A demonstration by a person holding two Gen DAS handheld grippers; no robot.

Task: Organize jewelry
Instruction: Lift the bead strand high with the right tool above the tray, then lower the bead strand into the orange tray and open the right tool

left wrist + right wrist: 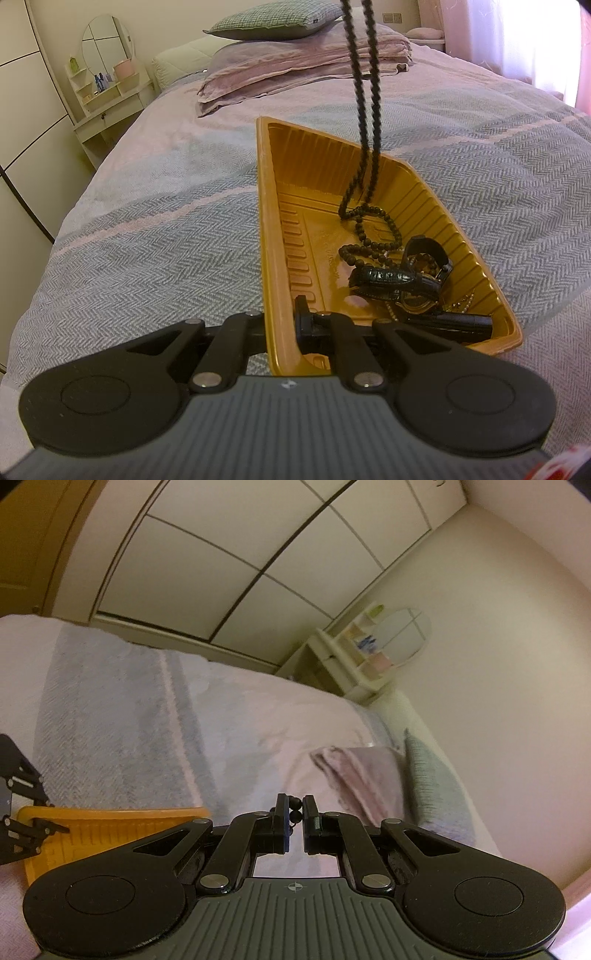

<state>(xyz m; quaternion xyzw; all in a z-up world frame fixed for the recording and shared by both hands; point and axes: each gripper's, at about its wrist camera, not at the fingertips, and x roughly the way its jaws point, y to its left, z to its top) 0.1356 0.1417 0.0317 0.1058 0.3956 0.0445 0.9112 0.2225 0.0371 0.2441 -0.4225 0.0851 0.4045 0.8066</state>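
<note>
Gold plastic fills the near ground of my left view: my left gripper (284, 314) is clamped on the near rim of the tray (280, 206), one finger outside the wall and one inside, so that edge is pinched tight. Inside the tray, toward its right end, I see a black-strapped watch (399, 277) lying on a tangle of pale chain, with a dark slim object against the near right corner. Beyond the watch, the lower coils of the black bead necklace (373, 229) lie on the tray floor, and two strands of it rise straight out of the top of that view. In my right view, my right gripper (295, 814) is closed on those beads, a few of them showing between the fingers; it hangs above the bed with the tray's orange edge (110, 818) low to its left, where my left gripper's linkage also shows. Around the tray, the grey herringbone bedspread (147, 236) lies flat and open on every side. Farther off sit a folded pink blanket (295, 62) and a checked pillow (273, 20); beyond the bed's left edge stand a small vanity with an oval mirror (107, 40) and pale wardrobe doors (229, 565).
</note>
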